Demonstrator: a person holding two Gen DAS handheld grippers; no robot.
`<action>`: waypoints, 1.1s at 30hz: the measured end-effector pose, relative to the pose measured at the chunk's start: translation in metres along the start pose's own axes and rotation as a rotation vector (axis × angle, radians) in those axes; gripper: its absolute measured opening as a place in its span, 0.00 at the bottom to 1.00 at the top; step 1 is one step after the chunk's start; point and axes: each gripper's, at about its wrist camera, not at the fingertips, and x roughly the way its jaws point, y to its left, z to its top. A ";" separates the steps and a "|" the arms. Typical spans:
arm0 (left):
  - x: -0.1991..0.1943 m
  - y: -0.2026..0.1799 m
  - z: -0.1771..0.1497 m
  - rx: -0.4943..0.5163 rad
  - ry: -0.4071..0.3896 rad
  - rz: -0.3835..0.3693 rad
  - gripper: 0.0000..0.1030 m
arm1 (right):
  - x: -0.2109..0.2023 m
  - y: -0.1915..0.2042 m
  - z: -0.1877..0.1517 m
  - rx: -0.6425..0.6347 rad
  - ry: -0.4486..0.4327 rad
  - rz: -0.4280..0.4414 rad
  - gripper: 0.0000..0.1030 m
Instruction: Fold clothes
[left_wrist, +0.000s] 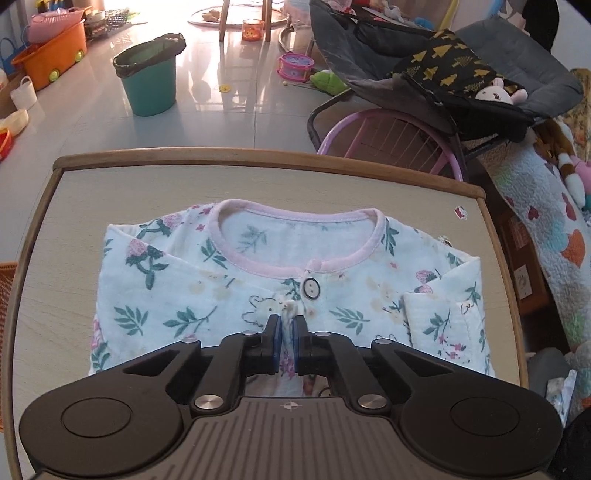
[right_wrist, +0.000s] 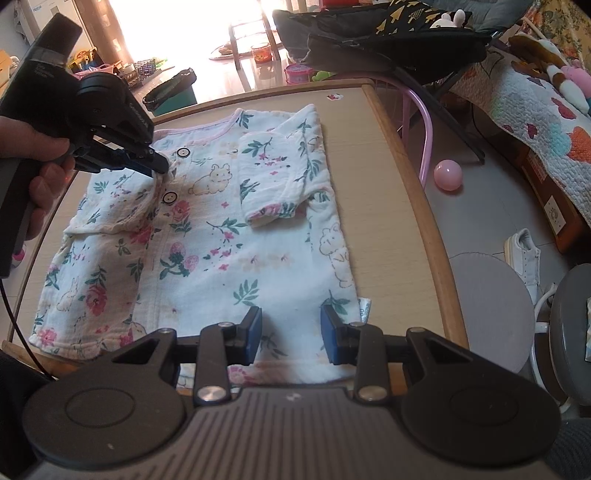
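Floral shirt (right_wrist: 221, 236) lies flat on the desk (right_wrist: 388, 206), front up, one sleeve folded across its chest. Left tongs (left_wrist: 287, 325) are pinched tight on a fold of its fabric near the buttons. Right tongs (right_wrist: 291, 332) hover partly open over the hem, gripping nothing.

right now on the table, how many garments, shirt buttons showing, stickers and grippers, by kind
floral shirt: 1
buttons: 2
sticker on the table: 1
grippers: 2, the left gripper shut on the shirt's left sleeve end, the right gripper open over the hem
total: 6
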 end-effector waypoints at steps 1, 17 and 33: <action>-0.002 0.004 0.001 -0.013 0.002 -0.007 0.05 | 0.000 0.000 0.000 0.001 0.000 0.000 0.33; -0.034 0.072 0.029 0.009 -0.018 0.042 0.05 | 0.000 0.001 0.001 -0.001 -0.001 -0.009 0.33; -0.014 0.095 0.019 0.087 -0.012 0.119 0.12 | 0.002 0.003 0.001 -0.015 -0.004 -0.014 0.33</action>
